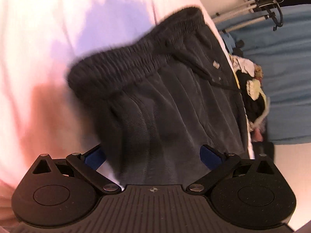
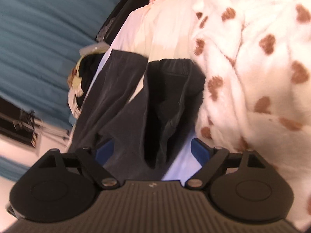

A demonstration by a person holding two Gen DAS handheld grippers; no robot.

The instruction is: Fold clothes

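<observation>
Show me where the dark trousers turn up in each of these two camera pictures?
Left wrist view: dark trousers fill the middle, elastic waistband toward the top, fabric running down between the open left gripper.
Right wrist view: trousers lie centre, just ahead of the open right gripper.
Shared landmark: the teal curtain.

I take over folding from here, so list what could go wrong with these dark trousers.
1. Both the left gripper and the right gripper stand open over the dark trousers, so nothing pins the cloth and a fold may slip.
2. The trousers lie close to the bed edge; a tug could drag them off.
3. The heart-patterned blanket touches the waistband and may get pinched along.
</observation>
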